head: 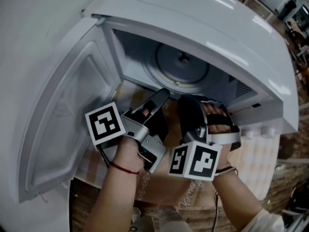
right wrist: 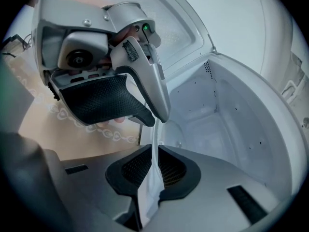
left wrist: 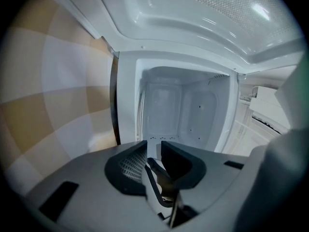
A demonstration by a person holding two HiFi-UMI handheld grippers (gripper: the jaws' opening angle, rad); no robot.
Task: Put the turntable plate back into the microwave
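Observation:
The clear glass turntable plate sits inside the open white microwave, its near rim at the mouth of the cavity. My left gripper reaches in from the front left and is shut on that rim. My right gripper is just beside it, shut on the same rim. In the right gripper view the plate's edge runs thin and pale between the jaws of the right gripper, up to the left gripper. In the left gripper view the glass rim lies between the pads of the left gripper.
The microwave door is swung wide open to the left. A pale checked cloth covers the counter under the microwave. Brown printed card lies below my hands. The cavity's back wall is bare white.

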